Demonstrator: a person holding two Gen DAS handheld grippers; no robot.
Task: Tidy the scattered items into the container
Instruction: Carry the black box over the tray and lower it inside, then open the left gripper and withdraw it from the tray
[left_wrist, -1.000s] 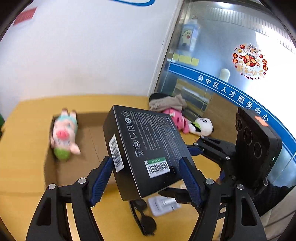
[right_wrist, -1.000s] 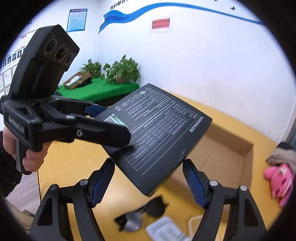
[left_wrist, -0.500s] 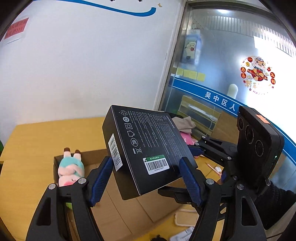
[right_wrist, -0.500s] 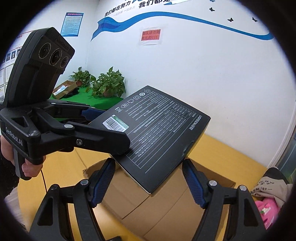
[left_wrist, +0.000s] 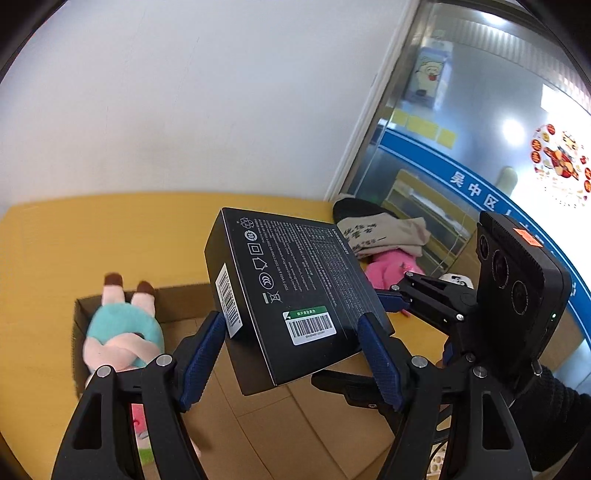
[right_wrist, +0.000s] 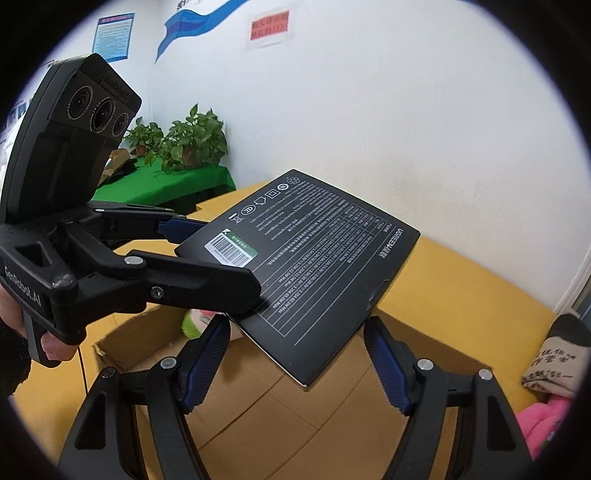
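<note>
- Plush pig (left_wrist: 122, 332) lying in cardboard box (left_wrist: 258, 424), at its left end.
- Black product carton (left_wrist: 295, 295) held above that box: rigid, probably light, glossy and slippery; best pinched across opposite side edges.
- Left gripper (left_wrist: 291, 354) clamped on it; right gripper (right_wrist: 295, 363) likewise.
- Versus a second ago: carried from table clutter to over the box.

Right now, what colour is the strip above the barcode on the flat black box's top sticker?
Green, on the flat black box; clearest in the left wrist view.
</note>
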